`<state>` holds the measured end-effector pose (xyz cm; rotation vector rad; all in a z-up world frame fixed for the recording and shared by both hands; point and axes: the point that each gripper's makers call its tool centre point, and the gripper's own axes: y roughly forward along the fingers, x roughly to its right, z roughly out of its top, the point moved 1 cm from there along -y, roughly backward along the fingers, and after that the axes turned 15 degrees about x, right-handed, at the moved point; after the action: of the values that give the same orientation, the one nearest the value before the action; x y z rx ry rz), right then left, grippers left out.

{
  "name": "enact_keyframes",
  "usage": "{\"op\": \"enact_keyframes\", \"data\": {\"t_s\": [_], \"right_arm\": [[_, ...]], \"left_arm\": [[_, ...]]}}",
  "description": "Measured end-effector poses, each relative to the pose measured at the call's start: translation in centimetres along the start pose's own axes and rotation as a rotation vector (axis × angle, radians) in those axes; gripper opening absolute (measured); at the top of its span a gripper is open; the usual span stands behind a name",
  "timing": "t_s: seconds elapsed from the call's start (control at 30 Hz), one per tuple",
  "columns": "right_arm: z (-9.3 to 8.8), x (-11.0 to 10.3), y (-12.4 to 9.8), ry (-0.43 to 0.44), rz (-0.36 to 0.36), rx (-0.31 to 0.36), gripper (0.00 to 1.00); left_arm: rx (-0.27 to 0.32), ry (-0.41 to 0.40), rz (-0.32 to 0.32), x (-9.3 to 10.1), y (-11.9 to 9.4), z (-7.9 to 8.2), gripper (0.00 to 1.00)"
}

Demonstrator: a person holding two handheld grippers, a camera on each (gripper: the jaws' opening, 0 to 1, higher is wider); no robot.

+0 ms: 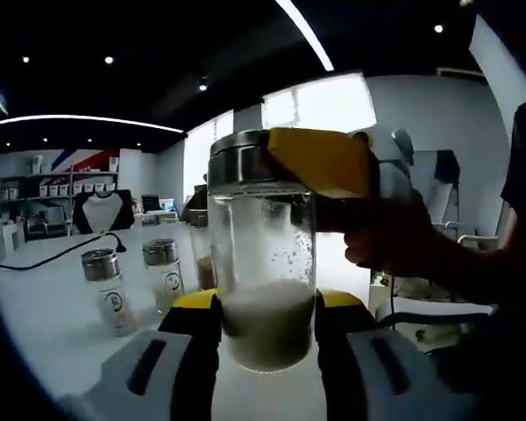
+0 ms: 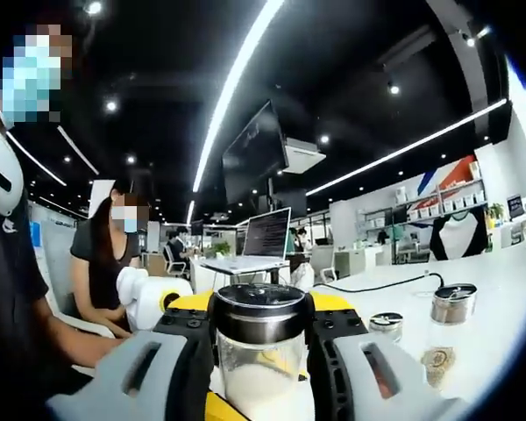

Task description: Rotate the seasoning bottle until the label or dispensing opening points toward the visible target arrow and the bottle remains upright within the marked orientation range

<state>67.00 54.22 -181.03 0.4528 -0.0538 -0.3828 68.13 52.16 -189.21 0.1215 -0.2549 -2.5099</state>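
Glass, clear and round, is the seasoning bottle (image 1: 261, 263) in your left gripper view; your left gripper (image 1: 267, 329) pinches its lower body, where white powder lies, and the right gripper (image 1: 320, 162) clamps the steel lid from beyond. Two small shakers (image 1: 136, 281) stand left of the jaws. In your right gripper view, your jaws press on the ribbed steel lid. I see no arrow, perhaps hidden. Smooth glass may slip and tilt.
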Motion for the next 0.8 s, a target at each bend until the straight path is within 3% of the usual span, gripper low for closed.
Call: {"op": "enact_keyframes", "data": {"t_s": [0.07, 0.17, 0.27, 0.4, 0.5, 0.6, 0.7, 0.8], "right_arm": [[-0.3, 0.1, 0.1, -0.007, -0.003, -0.009, 0.38], [-0.8, 0.3, 0.3, -0.023, -0.012, -0.020, 0.38], [-1.5, 0.7, 0.6, -0.025, -0.039, -0.022, 0.38], [-1.7, 1.3, 1.0, -0.016, -0.096, 0.001, 0.38], [-2.4, 1.5, 1.4, -0.088, -0.133, -0.028, 0.38], [-3.0, 1.1, 2.0, -0.143, -0.132, -0.044, 0.39], [-3.5, 0.9, 2.3, -0.256, -0.123, -0.075, 0.40], [-3.9, 0.8, 2.5, -0.236, -0.136, -0.077, 0.40]], "left_arm": [[-0.012, 0.017, 0.017, -0.2, -0.1, -0.1, 0.44], [-0.051, 0.120, 0.090, -1.5, -0.4, -0.6, 0.44], [-0.064, 0.106, 0.115, -2.0, -0.5, -1.0, 0.43], [-0.066, 0.137, 0.215, -3.2, -1.0, -0.7, 0.43], [-0.086, 0.171, 0.269, -3.8, -1.3, -0.9, 0.43], [-0.085, 0.175, 0.315, -4.3, -1.5, -1.1, 0.43], [-0.081, 0.184, 0.344, -4.5, -1.8, -0.9, 0.43], [-0.068, 0.167, 0.352, -4.6, -1.9, -0.6, 0.43]]}}
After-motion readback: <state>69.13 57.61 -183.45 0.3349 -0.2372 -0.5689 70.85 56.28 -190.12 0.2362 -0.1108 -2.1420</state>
